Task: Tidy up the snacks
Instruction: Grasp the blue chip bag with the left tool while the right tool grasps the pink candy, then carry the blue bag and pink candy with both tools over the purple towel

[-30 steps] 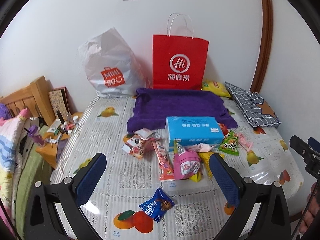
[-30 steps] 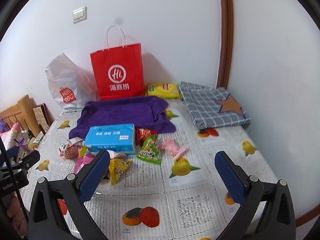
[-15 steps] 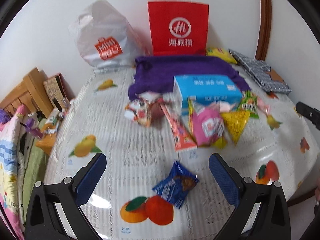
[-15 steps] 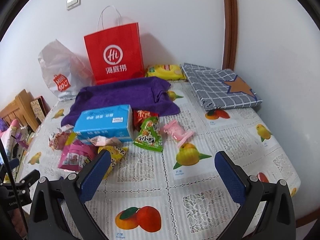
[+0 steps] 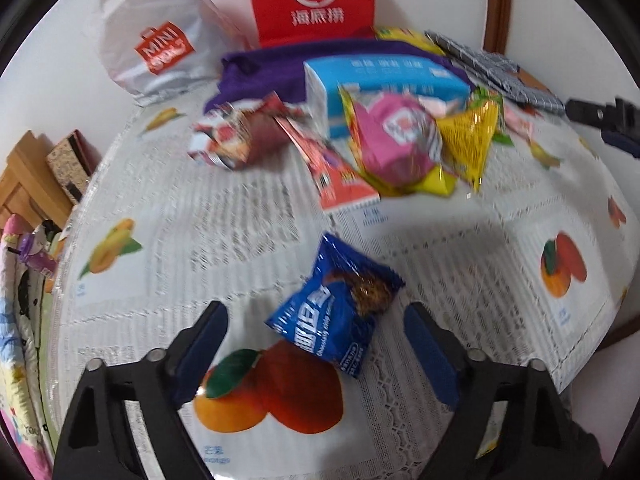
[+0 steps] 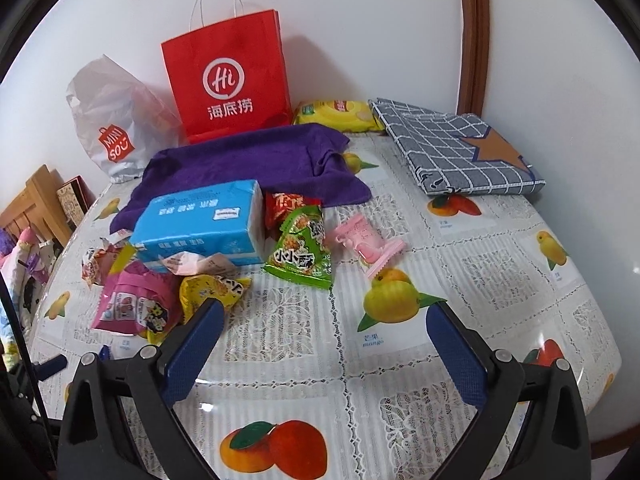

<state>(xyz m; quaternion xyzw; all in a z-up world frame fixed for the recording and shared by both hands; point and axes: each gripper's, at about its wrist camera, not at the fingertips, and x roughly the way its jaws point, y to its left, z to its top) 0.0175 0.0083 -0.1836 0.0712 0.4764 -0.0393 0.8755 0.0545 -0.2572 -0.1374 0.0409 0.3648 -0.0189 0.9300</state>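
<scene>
Where walls meet, a fruit-print tablecloth [image 6: 400, 360] covers the table.

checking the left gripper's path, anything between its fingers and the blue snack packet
Nothing: the left wrist view shows only bare tablecloth between the open left gripper and the blue snack packet.

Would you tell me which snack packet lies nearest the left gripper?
The blue packet, alone between the open left gripper fingers; the others are piled farther back.

Blue snack packet [image 5: 334, 314] flat, apart from snack pile [image 5: 396, 148] beside tissue box [image 5: 384, 88].
</scene>
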